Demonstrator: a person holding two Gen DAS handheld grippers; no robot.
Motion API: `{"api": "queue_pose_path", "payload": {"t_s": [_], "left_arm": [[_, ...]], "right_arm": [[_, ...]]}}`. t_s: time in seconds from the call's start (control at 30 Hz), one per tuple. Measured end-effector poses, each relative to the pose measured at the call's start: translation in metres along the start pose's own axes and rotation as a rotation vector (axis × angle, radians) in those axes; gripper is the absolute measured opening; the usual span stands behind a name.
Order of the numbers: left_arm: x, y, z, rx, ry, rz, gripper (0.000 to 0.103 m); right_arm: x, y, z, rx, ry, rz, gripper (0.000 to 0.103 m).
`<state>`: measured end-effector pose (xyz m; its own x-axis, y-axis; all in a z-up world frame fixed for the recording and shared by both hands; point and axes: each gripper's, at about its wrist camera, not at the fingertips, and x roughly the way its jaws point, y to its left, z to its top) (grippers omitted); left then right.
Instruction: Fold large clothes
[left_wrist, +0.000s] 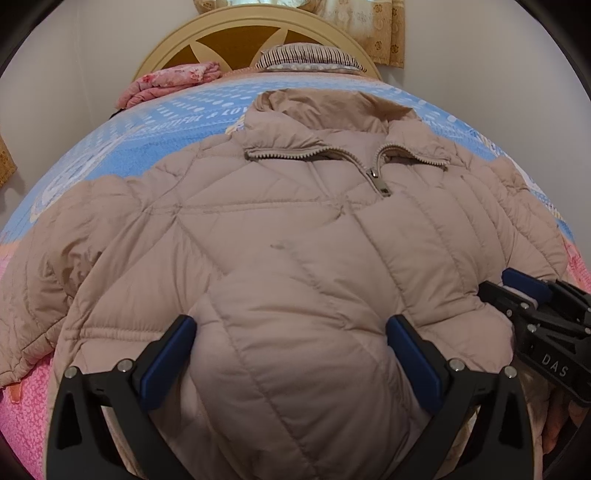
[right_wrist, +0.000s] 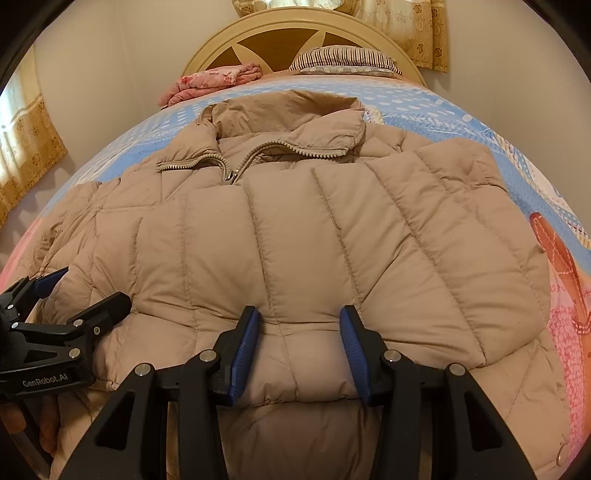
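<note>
A beige quilted puffer jacket (left_wrist: 295, 221) lies front up on the bed, collar toward the headboard, its zip (left_wrist: 376, 181) partly open at the neck. My left gripper (left_wrist: 291, 325) stands wide, its blue pads pressed into a puffy bulge of the jacket's lower part. In the right wrist view one sleeve (right_wrist: 332, 240) lies folded across the jacket's (right_wrist: 147, 229) chest. My right gripper (right_wrist: 299, 314) is shut on that sleeve's cuff end. Each gripper shows in the other's view: the right gripper (left_wrist: 500, 284) at the right edge, the left gripper (right_wrist: 92, 286) at the left edge.
The bed sheet (left_wrist: 184, 122) is blue and pink. A folded pink blanket (right_wrist: 214, 81) and a striped pillow (right_wrist: 343, 59) lie by the round headboard (right_wrist: 280, 40). Curtains (right_wrist: 33, 155) hang at the left and behind the bed. A hand (right_wrist: 48, 424) holds the left gripper.
</note>
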<state>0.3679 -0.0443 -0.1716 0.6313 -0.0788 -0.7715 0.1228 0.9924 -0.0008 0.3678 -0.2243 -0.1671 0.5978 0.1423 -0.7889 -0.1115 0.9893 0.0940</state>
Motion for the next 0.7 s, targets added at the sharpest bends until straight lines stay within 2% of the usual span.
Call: {"api": "queue_pose_path", "payload": {"t_s": [0.33,0.43,0.57,0.67,0.7], "left_arm": [[-0.003,-0.002,0.003,0.008,0.021,0.015,0.103],[-0.017,0.004,0.006,-0.007,0.015,0.037,0.103],[-0.062,0.044,-0.004,-0.068,-0.053,0.068,0.103],[-0.091,0.092,-0.026,-0.104,-0.089,0.16,0.103],[-0.101,0.12,-0.039,-0.139,-0.097,0.195,0.103]], "right_arm": [[-0.001,-0.001,0.0,-0.001,-0.008,-0.002,0.047],[-0.002,-0.002,-0.001,0.01,-0.015,0.008,0.048],[-0.003,-0.001,-0.001,0.013,-0.026,0.008,0.048],[-0.005,0.0,-0.002,0.011,-0.029,0.01,0.049],[-0.005,0.0,-0.002,0.011,-0.03,0.013,0.05]]}}
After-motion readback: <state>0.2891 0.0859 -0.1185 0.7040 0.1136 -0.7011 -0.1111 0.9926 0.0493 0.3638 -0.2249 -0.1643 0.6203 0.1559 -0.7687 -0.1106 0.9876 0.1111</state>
